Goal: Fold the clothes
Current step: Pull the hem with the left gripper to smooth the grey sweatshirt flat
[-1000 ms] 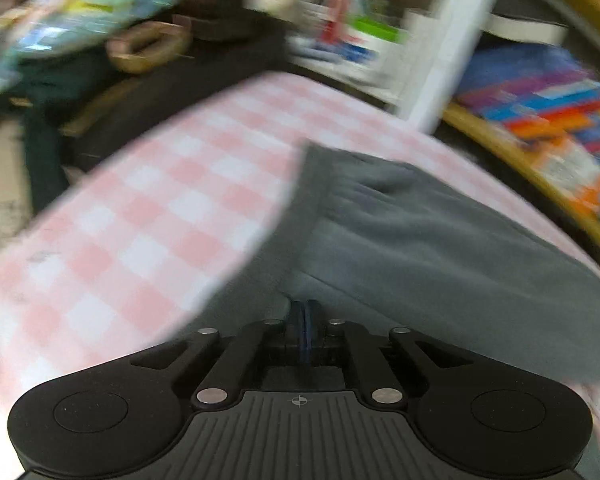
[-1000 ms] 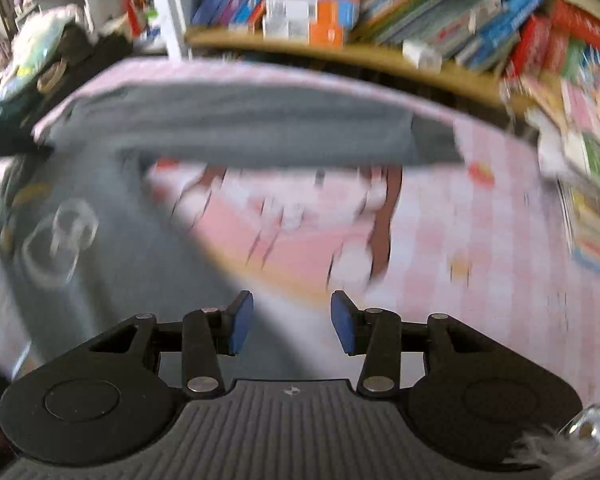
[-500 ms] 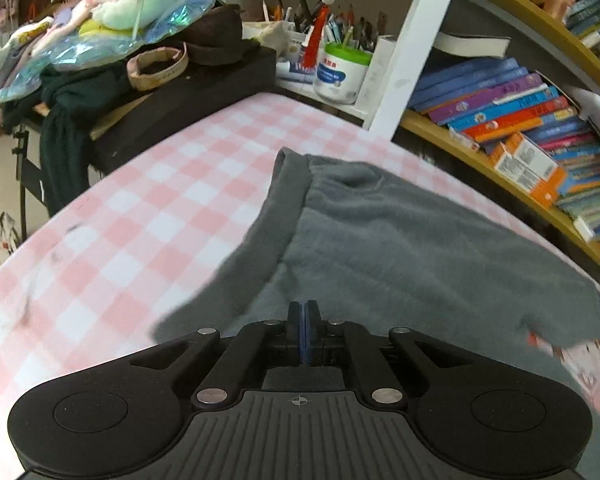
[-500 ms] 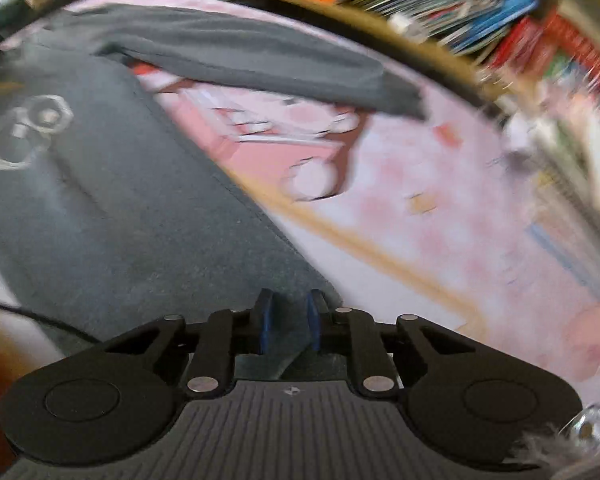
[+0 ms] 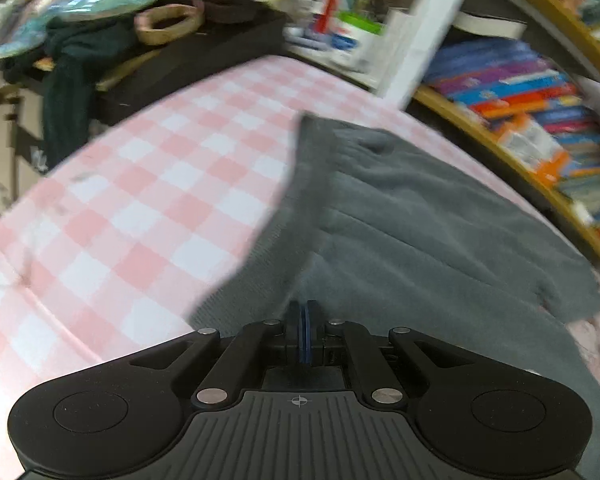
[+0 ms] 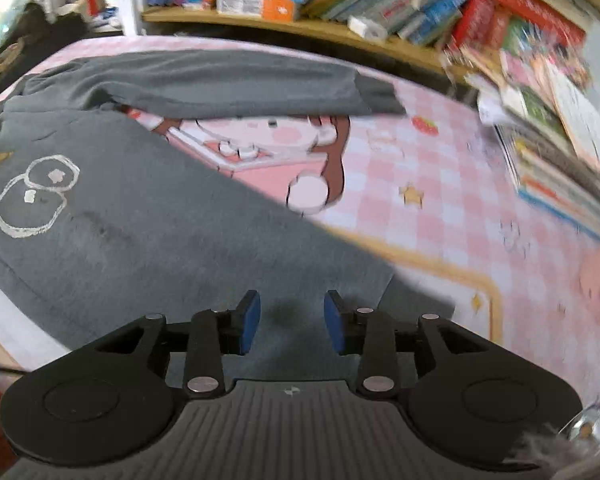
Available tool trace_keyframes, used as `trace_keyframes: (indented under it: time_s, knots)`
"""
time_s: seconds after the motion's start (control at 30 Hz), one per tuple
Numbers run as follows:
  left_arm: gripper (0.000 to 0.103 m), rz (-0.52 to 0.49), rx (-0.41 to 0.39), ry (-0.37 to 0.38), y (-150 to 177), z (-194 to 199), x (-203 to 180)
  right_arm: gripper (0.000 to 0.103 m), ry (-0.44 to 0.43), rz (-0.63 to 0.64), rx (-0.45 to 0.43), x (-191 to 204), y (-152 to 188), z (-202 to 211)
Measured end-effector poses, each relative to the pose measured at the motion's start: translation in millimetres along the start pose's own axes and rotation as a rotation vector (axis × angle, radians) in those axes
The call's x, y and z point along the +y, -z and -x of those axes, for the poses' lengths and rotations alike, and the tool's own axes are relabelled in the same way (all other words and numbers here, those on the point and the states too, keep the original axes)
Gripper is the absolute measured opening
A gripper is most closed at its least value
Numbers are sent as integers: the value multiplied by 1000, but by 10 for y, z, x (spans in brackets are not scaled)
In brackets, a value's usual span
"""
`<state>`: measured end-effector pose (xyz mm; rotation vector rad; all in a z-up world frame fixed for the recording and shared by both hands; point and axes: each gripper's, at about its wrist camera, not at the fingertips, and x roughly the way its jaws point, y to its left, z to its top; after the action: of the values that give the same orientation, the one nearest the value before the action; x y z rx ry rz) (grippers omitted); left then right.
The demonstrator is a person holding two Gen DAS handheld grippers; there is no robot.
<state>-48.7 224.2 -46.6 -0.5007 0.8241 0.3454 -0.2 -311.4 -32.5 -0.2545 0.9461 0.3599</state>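
sweater (image 6: 148, 240): grey, fuzzy, spread flat on the bed; the body is seen running from the left edge toward the near edge in the right wrist view, and a white doodle print (image 6: 34, 200) is stitched on it near the left edge

sleeve (image 6: 220, 84): laid out straight along the far edge of the bed, below the shelf, with its ribbed cuff (image 6: 376, 94) ended about mid-bed; a wedge of bare cover is left between sleeve and body

hem/edge: in the left wrist view the sweater (image 5: 420, 216) is pulled up into a raised, creased fold, with a darker ribbed band (image 5: 296, 184) running away from the fingers

left gripper (image 5: 305, 330): blue pads pressed together with grey cloth pinched between them, so it's clamped on the sweater

right gripper (image 6: 291, 322): blue pads (image 6: 249, 320) held well apart, nothing gripped, hovering just over the sweater's lower corner near the near edge

bed (image 5: 120, 208): covered in pink-and-white check; a cartoon character print (image 6: 284, 148) is shown on the cover beside the sweater body

shelf (image 6: 340, 32): wooden, packed with books (image 6: 400, 0), set just past the far edge

book stack (image 6: 552, 160): piled at the right edge of the bed, pretty blurry

dark clutter (image 5: 72, 92): draped dark cloth and other stuff beyond the bed's far-left corner, too smeared to be made out
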Motion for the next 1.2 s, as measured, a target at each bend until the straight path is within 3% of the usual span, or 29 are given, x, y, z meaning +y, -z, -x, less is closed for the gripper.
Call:
trace_keyframes:
  time_s: [0.13,0.27,0.33,0.53,0.63,0.7,0.77,0.93,1.1,1.2]
  knots:
    - [5,72,-21,4,-93,-11,247,30,-1,-90,13,90,107,2]
    - [5,-21,3,34,-110,13,267,30,49,-185,7,176,182,-3]
    - [5,-19,8,60,-114,21,314,30,65,-221,-6,174,208,-22]
    - [5,-55,36,96,-170,14,344,20,117,-285,-33,57,160,-68]
    - [5,-119,23,125,-145,92,300,18,145,-330,-35,36,129,-66]
    - [5,-167,12,145,-124,154,264,22,162,-334,-40,100,116,-21]
    - [5,-214,1,165,-104,215,228,33,175,-309,-58,214,127,52]
    - [5,-326,61,175,8,240,166,33,193,-316,-53,351,258,106]
    - [5,-208,103,199,-1,171,382,31,197,-363,-45,298,340,68]
    - [5,-186,96,186,4,195,464,31,204,-357,-43,289,305,42]
